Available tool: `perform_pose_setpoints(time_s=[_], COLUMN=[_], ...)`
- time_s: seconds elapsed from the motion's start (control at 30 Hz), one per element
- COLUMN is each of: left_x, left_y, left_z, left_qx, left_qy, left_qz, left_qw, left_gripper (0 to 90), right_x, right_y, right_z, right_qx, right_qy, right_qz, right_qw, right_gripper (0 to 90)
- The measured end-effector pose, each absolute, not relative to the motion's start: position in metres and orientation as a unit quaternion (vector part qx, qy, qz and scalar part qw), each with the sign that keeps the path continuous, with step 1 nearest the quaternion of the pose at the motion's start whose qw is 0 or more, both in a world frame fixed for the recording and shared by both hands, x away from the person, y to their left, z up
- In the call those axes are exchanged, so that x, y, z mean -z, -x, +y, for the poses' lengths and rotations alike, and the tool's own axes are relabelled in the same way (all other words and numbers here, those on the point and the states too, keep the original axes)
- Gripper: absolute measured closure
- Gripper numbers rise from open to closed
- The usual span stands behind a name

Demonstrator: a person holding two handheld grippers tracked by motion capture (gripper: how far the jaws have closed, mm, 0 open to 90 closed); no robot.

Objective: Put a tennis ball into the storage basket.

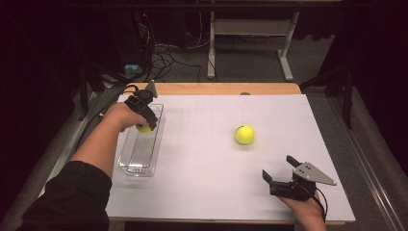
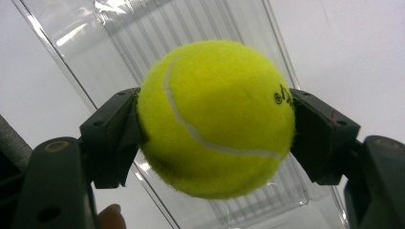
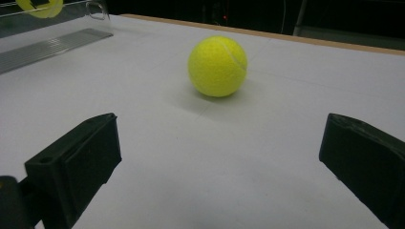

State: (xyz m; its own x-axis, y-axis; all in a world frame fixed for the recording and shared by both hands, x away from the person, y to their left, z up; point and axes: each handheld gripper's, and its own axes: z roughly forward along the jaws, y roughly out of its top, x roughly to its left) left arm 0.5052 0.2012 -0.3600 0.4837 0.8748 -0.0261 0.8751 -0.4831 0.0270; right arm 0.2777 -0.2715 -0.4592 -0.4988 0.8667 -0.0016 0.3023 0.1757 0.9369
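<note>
A yellow tennis ball is pinched between the jaws of my left gripper, which is shut on it. In the high view the left gripper holds this ball just above the far half of a clear plastic tray at the table's left. A second tennis ball lies loose on the white table, right of centre. My right gripper rests near the front edge, open, nothing between its jaws. Its own view shows the loose ball ahead of the right gripper, well apart.
The white table cover spans the wooden table, whose far edge shows bare. The tray and held ball appear at the upper left of the right gripper view. Cables and a desk frame lie on the floor beyond.
</note>
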Motion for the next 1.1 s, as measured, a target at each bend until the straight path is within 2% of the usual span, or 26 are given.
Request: perform_pose_setpoints(time_s=[0.2, 0.27, 0.33, 1.1], left_x=[0.358, 0.357, 0.356, 0.353], left_y=[-0.505, -0.505, -0.505, -0.498], left_z=[0.201, 0.201, 0.200, 0.191], left_qx=[0.004, -0.001, 0.005, -0.004], left_qy=[-0.863, -0.860, -0.858, -0.865], left_qz=[0.505, 0.510, 0.513, 0.502], left_qw=[0.022, 0.018, 0.018, 0.015], left_gripper=[24.5, 9.7, 0.3, 0.6], right_x=[0.459, 0.459, 0.459, 0.459], right_y=[-0.278, -0.278, -0.278, -0.278], right_z=[-0.271, -0.271, -0.271, -0.271], right_qx=[-0.493, -0.493, -0.492, -0.492], right_qy=[-0.411, -0.411, -0.411, -0.410], right_qz=[0.711, 0.711, 0.711, 0.712], right_qw=[0.287, 0.286, 0.287, 0.288], right_gripper=[0.7, 0.7, 0.6, 0.6])
